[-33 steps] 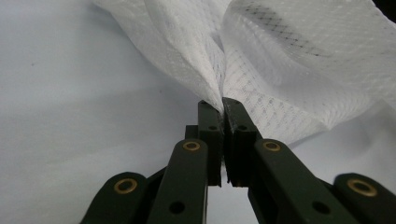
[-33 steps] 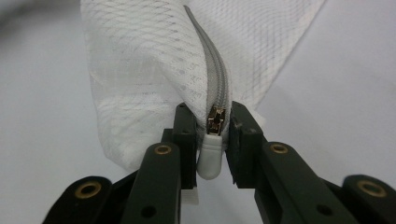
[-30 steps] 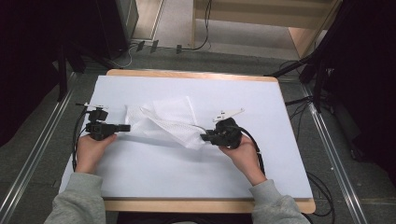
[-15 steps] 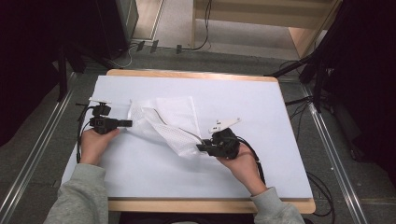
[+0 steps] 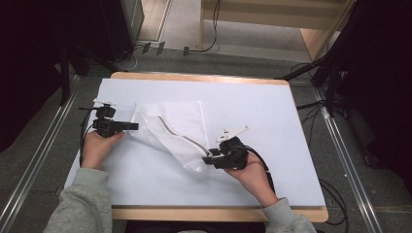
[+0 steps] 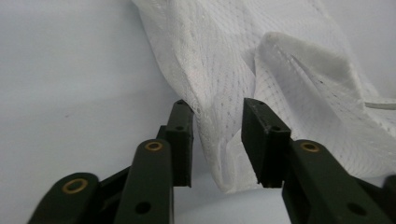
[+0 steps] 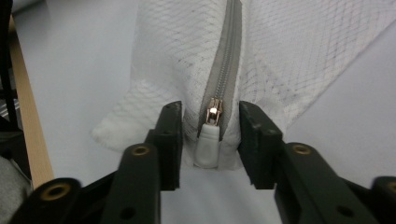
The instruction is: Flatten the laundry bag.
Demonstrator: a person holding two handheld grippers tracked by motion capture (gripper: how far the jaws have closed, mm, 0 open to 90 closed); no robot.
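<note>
- Table [image 5: 272, 111] under a pale sheet; its near edge is partly cut off by the person's grey sleeves in the high view.
- White mesh bag [image 5: 170, 133] lies left of centre on the table, bunched and folded over itself, so its full outline is hard to read; the under layers are hidden.
- Grey zipper [image 5: 182, 138] runs along the bag toward the right gripper; its far end is lost in the folds.
- Left gripper [image 5: 131, 126] sits at the bag's left corner; jaws spread, mesh hanging loose between them without being pinched, as the left gripper view shows [image 6: 219, 144]. The hand covers the body.
- Right gripper [image 5: 210, 159] is at the bag's lower right corner; jaws apart either side of the zipper pull [image 7: 208, 144], not pressing it.
- Zipper slider [image 7: 214, 114] is small and glinting, detail hard to make out.
- Versus a second ago: the bag is stretched out longer toward the near right, the right hand sits lower and nearer the table's front, the left hand is about where it was.
- Both sets of jaws have just been opening; cloth lies between each pair.
</note>
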